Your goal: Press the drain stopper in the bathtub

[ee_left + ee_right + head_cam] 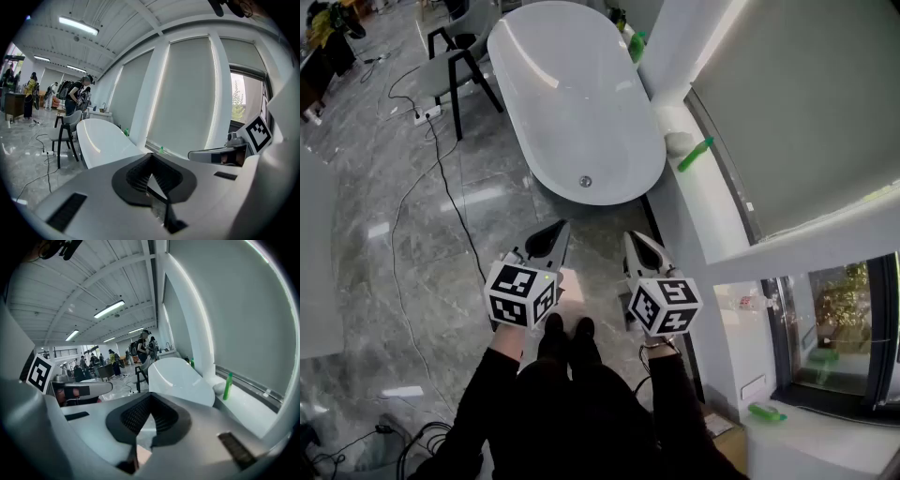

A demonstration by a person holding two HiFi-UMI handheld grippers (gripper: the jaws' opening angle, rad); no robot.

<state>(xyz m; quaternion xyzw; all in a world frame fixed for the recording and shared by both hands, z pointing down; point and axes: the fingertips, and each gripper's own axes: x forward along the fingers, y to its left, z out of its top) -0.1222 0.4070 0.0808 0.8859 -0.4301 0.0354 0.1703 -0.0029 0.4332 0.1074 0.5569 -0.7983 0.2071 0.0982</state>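
Jaws together: left gripper [562, 227], right gripper [631, 238] near bathtub [572, 103] beside chair [465, 54].

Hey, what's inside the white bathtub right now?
Inside the white oval bathtub only a small round metal drain stopper shows, at its near end. The near inner wall is partly hidden behind the rim.

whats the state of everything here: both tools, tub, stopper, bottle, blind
left tool: shut, empty, held in the air
right tool: shut, empty, held in the air
white oval bathtub: empty, no water visible
round metal drain stopper: untouched; raised or pressed, too small to tell
green bottle: upright on the white ledge
grey roller blind: drawn down
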